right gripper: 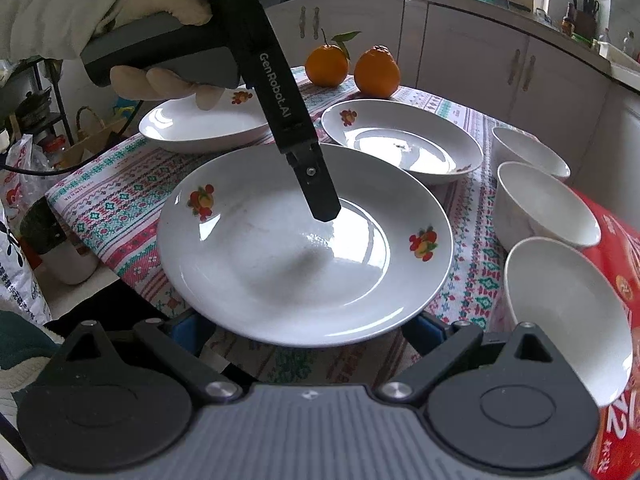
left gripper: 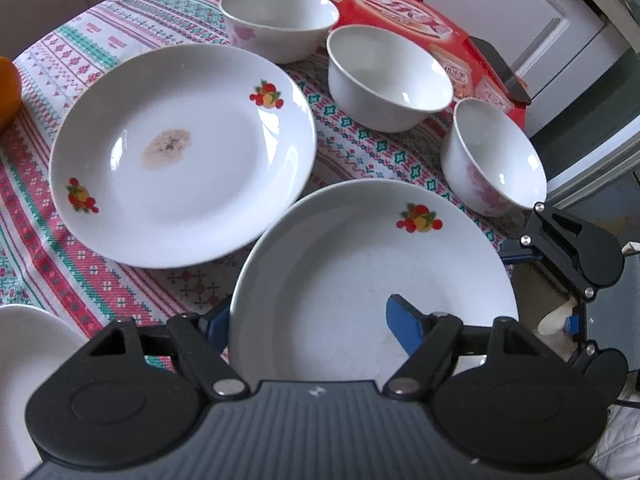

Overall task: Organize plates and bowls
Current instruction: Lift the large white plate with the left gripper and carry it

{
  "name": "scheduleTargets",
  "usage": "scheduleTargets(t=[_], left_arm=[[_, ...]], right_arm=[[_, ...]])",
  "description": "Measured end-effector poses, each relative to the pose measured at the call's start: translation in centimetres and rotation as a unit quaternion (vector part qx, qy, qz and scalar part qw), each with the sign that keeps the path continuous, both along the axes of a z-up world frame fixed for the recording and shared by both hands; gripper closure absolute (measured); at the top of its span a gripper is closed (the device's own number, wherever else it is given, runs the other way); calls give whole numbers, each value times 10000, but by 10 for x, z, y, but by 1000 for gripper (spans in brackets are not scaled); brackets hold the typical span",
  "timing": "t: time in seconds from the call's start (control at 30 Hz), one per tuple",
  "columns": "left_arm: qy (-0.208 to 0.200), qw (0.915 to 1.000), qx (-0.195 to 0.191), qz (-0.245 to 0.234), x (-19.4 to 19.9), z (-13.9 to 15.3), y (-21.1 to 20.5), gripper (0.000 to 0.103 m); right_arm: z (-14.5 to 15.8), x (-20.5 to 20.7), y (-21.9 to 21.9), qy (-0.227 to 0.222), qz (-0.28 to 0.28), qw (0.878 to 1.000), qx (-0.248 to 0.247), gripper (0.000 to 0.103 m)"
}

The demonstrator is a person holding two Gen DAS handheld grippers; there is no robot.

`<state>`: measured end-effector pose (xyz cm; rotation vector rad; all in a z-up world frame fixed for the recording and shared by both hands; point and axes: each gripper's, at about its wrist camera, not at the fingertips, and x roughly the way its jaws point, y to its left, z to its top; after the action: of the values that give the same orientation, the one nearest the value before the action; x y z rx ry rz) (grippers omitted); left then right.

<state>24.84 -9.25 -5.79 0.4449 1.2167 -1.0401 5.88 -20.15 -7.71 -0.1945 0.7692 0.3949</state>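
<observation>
My left gripper (left gripper: 316, 320) stands half open around the near plate's (left gripper: 360, 264) rim. My right gripper (right gripper: 308, 330) is open at its near edge, holding nothing. Three bowls (left gripper: 388, 76) sit far right.

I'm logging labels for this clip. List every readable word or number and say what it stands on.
"GenRobot.AI": on the black finger of the left gripper, right wrist view.
"22": on the red box, lower right.
"AS": letters cut off at the top of that gripper's body.
White lettering on the red box and print on the bag: too blurred to read.
</observation>
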Motion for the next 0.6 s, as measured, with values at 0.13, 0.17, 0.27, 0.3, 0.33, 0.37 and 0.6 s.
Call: scheduleTargets(t=[0.13,0.17,0.27,0.3,0.33,0.37,0.6], left_arm=[[-54,10000,-42,54,1,7,6,26],[-61,9999,-58,85,1,9,8,26],[-94,9998,-70,184,3,15,17,26],[-100,9997,-76,217,4,17,20,26],[-109,9996,-87,246,4,19,23,26],[-124,9995,-100,284,5,21,27,26],[-214,9979,-219,562,15,36,56,26]], right_arm=[[5,4,3,-21,90,10000,-31,3],[6,5,4,-29,113,9999,-33,3],[11,10,8,-40,215,9998,-28,3],[13,12,9,-45,258,9997,-32,3],[15,13,11,-54,297,9995,-39,3],[17,16,13,-63,339,9994,-44,3],[30,35,27,-133,641,9978,-82,3]])
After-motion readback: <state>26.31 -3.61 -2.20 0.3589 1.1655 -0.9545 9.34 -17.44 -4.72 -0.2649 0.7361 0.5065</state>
